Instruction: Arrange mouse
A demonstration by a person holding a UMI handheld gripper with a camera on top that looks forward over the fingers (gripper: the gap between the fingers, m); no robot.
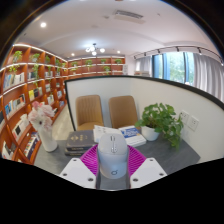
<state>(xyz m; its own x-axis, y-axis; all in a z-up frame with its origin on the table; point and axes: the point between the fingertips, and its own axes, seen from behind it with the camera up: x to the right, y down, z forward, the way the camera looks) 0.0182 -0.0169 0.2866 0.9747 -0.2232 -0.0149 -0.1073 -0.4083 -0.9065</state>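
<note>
Gripper view shows my claw [113, 165] held above a grey table [175, 158], with a pale grey mouse [113, 155] standing upright between the two fingers. Both pink pads [93, 158] seem to press against its sides, so I judge that I have hold of it, the claw closed to about the mouse's width. The mouse appears lifted clear of the table, though its lower end is hidden by my own fingers and I cannot be sure.

Beyond the mouse lie a stack of books [78, 142], a white box [104, 133] and a small blue thing I cannot name. A potted plant [160, 122] stands to one side, a vase of flowers [44, 125] to the other, and two chairs [105, 110] wait behind the table, with bookshelves [30, 85] along the wall.

To do this step well, I think I should keep my grip steady and even, since a smooth curved shell may slip or twist. I would bring it down slowly over bare table near me, well away from the books and the plant, level it so its flat underside meets the surface, and only then ease the fingers apart.
</note>
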